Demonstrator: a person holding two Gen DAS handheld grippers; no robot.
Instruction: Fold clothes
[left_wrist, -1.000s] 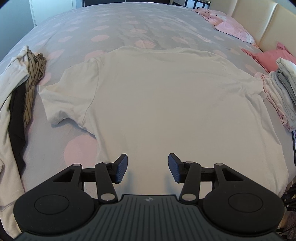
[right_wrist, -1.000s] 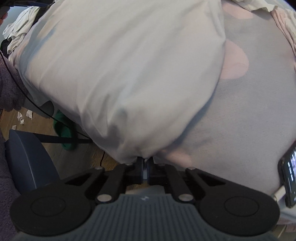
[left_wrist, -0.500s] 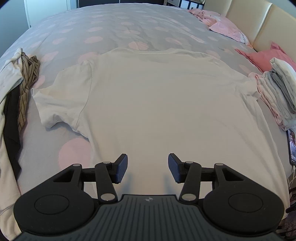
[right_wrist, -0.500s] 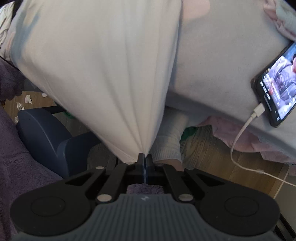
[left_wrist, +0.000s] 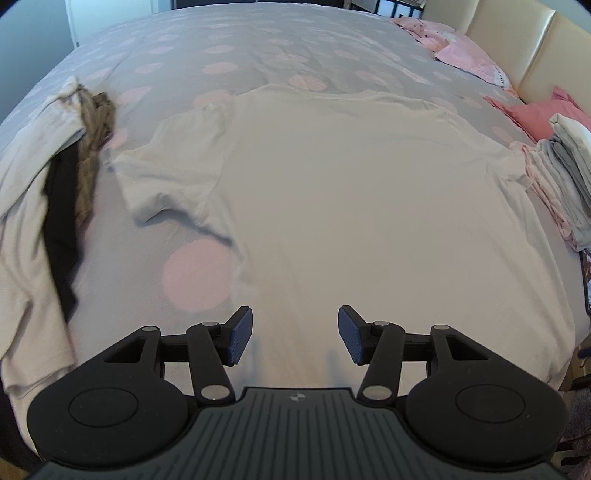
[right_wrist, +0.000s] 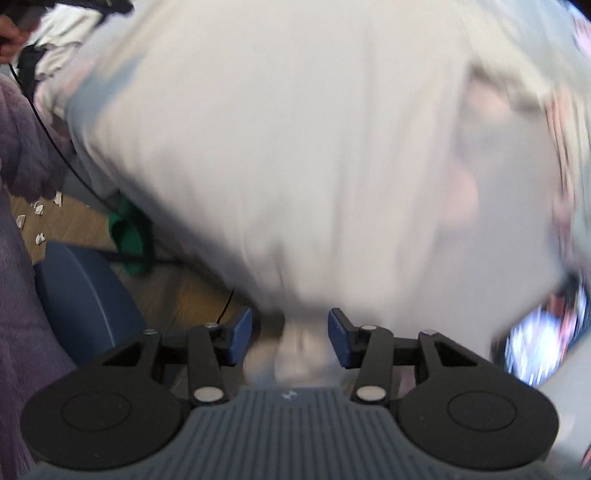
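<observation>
Bedspread (left_wrist: 258, 48) has the white tee (left_wrist: 351, 192) spread flat; right gripper (right_wrist: 290, 341) just popped open, dropping the hem, left gripper (left_wrist: 295, 334) hangs apart too, so folding starts next.

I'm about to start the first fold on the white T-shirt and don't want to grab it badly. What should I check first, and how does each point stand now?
1. White T-shirt spread flat on the bed: ok, though its hem hangs over the near edge.
2. Left gripper open and empty: ok.
3. Right gripper free of cloth: cannot tell; jaws are apart, but blurred fabric sits between them.
4. Left sleeve smooth: not ok, its edge is curled up.
5. Folded stack clear of the right sleeve: not ok, they touch.
6. Unfolded pile clear of the shirt: ok.
</observation>
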